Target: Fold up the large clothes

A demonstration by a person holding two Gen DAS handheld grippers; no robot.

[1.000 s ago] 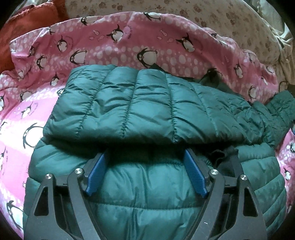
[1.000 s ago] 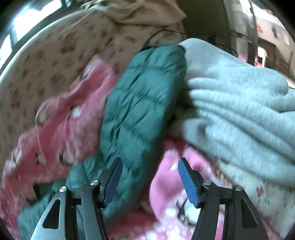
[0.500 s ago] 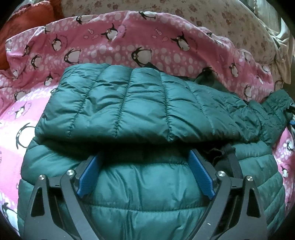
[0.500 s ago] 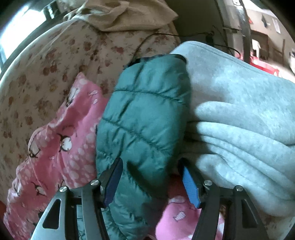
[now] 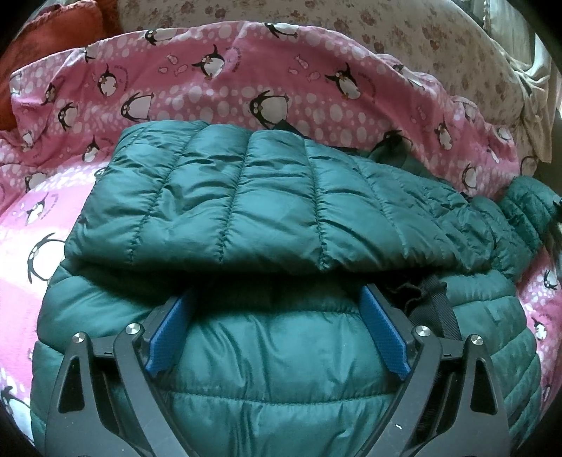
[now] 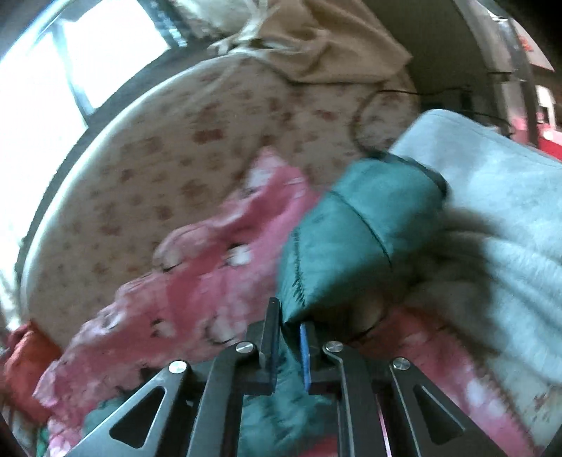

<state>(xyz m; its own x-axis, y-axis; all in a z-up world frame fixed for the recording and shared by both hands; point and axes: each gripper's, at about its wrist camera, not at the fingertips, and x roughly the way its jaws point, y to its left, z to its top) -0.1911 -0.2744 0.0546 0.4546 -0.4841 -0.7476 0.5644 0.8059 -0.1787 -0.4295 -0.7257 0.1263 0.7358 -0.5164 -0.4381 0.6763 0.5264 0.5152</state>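
- Left wrist view, far left: a rust-red cloth point(image 5: 42, 38) sits at the top corner, beyond the edge of the pink penguin blanket point(image 5: 217, 88).
- The blanket spreads across the bed from left to right, and a pale flowered sheet point(image 5: 404, 31) lies behind it.
- The green puffer jacket point(image 5: 267, 197) rests on the blanket in the middle, with its upper part folded over the lower part so that a thick fold edge runs across the picture.
- The left gripper point(image 5: 277, 316) hovers over the lower layer just below that fold; its jaws stand wide, the blue pads point(image 5: 384, 337) far apart with the jacket's quilted surface bulging between them, and no cloth is pinched.
- To the right of the pads a black strap point(image 5: 435, 302) shows under the fold, and the jacket sleeve point(image 5: 527, 207) trails off toward the right edge.
- Right wrist view, left side: a bright window point(image 6: 70, 63) and the flowered sheet fill the blurred background, with the pink blanket bunched below them.
- In the middle the right gripper point(image 6: 289, 337) has its jaws drawn narrow and clamped on the edge of the jacket sleeve, whose puffy end rises above the jaws and to the right of them.
- At the right a folded pale grey garment point(image 6: 491, 197) lies just beside the sleeve; whether the two touch I cannot tell.
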